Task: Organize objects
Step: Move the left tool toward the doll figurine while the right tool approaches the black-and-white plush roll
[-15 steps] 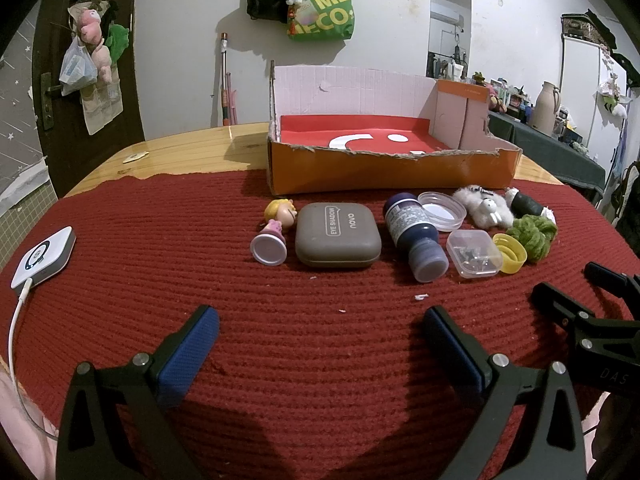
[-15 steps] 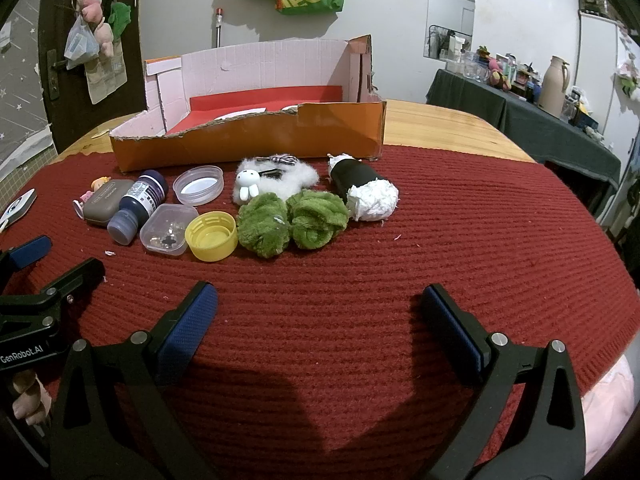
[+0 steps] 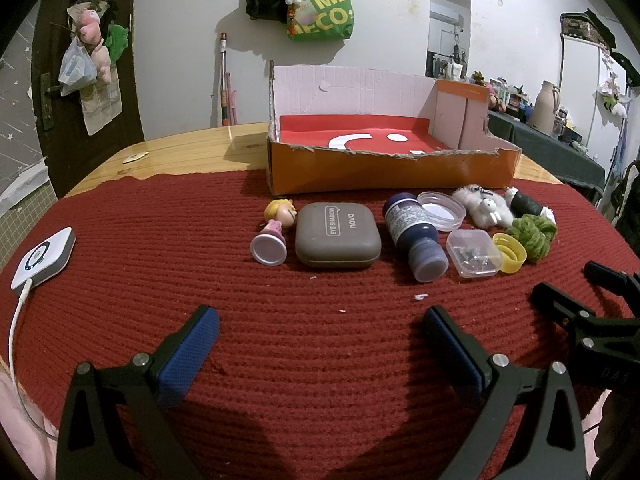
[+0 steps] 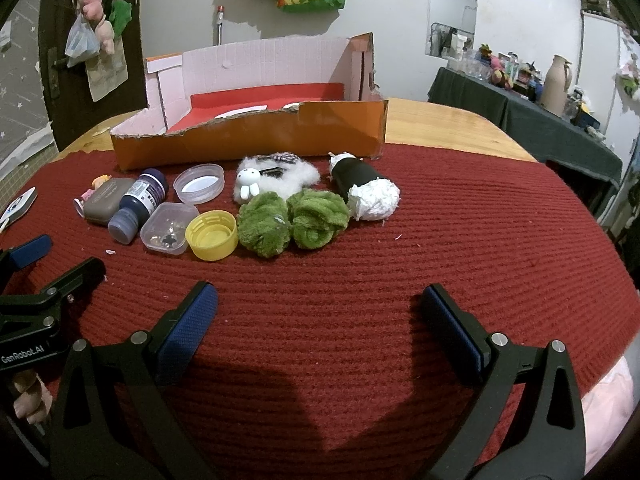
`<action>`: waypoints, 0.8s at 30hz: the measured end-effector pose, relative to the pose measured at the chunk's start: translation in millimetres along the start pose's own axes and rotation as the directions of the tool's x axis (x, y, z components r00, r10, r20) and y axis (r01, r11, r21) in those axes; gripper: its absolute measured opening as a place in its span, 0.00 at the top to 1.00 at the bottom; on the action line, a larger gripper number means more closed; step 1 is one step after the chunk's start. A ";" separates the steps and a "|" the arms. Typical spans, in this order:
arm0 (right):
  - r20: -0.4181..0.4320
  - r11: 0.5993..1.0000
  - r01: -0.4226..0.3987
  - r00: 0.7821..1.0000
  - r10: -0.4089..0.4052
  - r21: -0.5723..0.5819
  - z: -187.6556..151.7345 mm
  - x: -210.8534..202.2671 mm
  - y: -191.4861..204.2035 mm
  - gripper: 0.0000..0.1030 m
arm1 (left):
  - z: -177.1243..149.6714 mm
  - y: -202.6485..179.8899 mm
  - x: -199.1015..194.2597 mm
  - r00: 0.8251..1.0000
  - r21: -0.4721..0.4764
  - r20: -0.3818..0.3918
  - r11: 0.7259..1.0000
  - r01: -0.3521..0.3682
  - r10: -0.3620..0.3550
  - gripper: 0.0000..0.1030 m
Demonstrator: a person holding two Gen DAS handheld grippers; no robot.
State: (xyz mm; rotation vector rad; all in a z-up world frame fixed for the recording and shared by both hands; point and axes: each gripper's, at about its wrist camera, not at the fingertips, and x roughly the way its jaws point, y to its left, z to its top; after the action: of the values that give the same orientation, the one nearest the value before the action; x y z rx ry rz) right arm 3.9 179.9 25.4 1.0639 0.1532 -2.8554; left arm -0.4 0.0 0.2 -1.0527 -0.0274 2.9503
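Note:
A row of small items lies on the red mat before an orange cardboard box (image 3: 392, 176) (image 4: 248, 140): a blonde doll figure (image 3: 276, 228), a grey eye-shadow case (image 3: 338, 236), a dark ink bottle (image 3: 416, 236) (image 4: 138, 204), a clear lid (image 3: 442, 208) (image 4: 199, 184), a clear plastic box (image 3: 474, 254) (image 4: 170, 230), a yellow cap (image 3: 510, 254) (image 4: 212, 236), green fuzzy balls (image 4: 292, 220), a white plush bunny (image 4: 276, 180) and a black tube with white stuffing (image 4: 362, 190). My left gripper (image 3: 320, 334) and right gripper (image 4: 318, 314) hover open and empty nearer the front edge.
A white device with a cable (image 3: 42, 258) lies at the mat's far left. The wooden table (image 3: 192, 152) shows beyond the mat. Bags hang on the back wall, and a dark-clothed side table (image 4: 532, 120) with clutter stands to the right.

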 end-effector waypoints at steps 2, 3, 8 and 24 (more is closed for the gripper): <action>-0.009 1.000 -0.010 1.000 0.010 -0.004 0.2 -2.6 -1.7 0.00 | 1.5 0.8 0.5 1.000 0.001 -0.012 1.000 0.008 -0.008 0.00; -0.015 1.000 -0.017 1.000 0.017 -0.006 6.4 1.1 -4.9 0.00 | 2.5 1.4 0.8 1.000 0.001 -0.018 1.000 0.013 -0.013 0.00; -0.001 1.000 -0.031 1.000 0.031 -0.003 8.3 -6.9 -7.2 0.00 | 14.9 7.9 -1.0 0.999 0.003 -0.036 0.999 0.039 -0.038 0.00; -0.003 0.999 -0.051 0.999 0.052 0.006 76.1 8.3 -51.0 0.00 | 58.0 52.3 17.3 0.992 -0.017 -0.124 1.000 0.026 -0.028 0.00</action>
State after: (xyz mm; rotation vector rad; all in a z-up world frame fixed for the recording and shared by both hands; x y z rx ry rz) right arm -57.6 220.5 80.4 1.0581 0.1163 -2.8101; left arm -50.7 -52.9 33.2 -1.2259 -0.0629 2.8590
